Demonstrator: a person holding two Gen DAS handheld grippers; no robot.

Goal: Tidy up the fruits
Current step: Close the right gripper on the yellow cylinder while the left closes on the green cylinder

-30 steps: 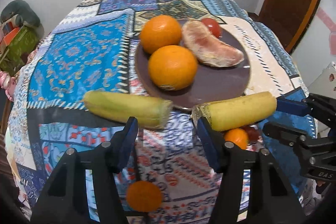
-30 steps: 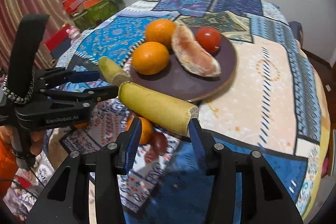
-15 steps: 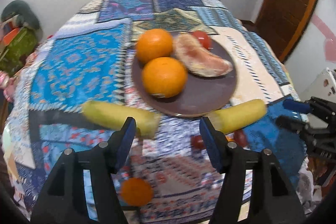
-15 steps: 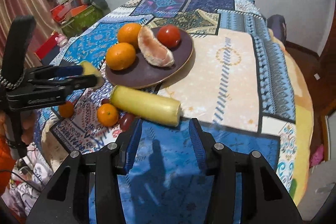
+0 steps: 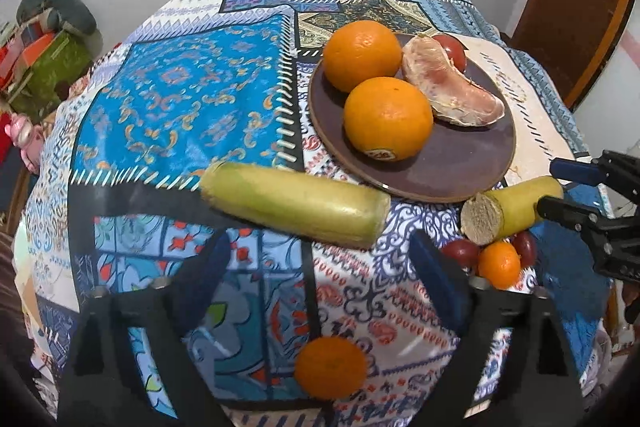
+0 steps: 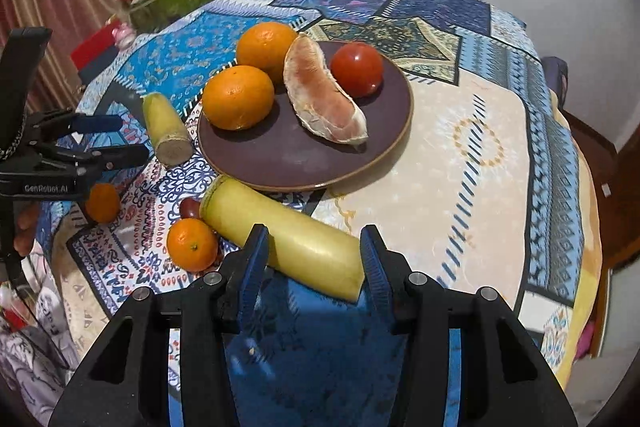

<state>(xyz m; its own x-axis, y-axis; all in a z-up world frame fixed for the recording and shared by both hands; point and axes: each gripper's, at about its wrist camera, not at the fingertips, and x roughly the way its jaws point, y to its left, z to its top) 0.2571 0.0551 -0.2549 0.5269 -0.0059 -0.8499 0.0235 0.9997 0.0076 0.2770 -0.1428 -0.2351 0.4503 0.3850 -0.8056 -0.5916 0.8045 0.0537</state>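
Low in the left wrist view the left gripper (image 5: 320, 259) has just been opening and now stands spread wide and released, nothing between its pads; a small orange (image 5: 331, 367) lies on the patterned tablecloth (image 5: 176, 99) between its arms at the bottom of the frame. Just past its tips, at the centre, lies a yellow-green stalk piece (image 5: 294, 203), its right end touching the rim of the brown plate (image 5: 460, 163). In the right wrist view the right gripper (image 6: 314, 259), at lower centre, has its jaws either side of the near end of a second stalk piece (image 6: 288, 235); I cannot tell whether the pads press on it. Left of that piece sit another small orange (image 6: 192, 245) and a dark red fruit (image 6: 189, 207). Farther up, the plate holds two big oranges (image 6: 238, 97), a peeled pomelo segment (image 6: 324, 99) and a tomato (image 6: 357, 69) at its far side.
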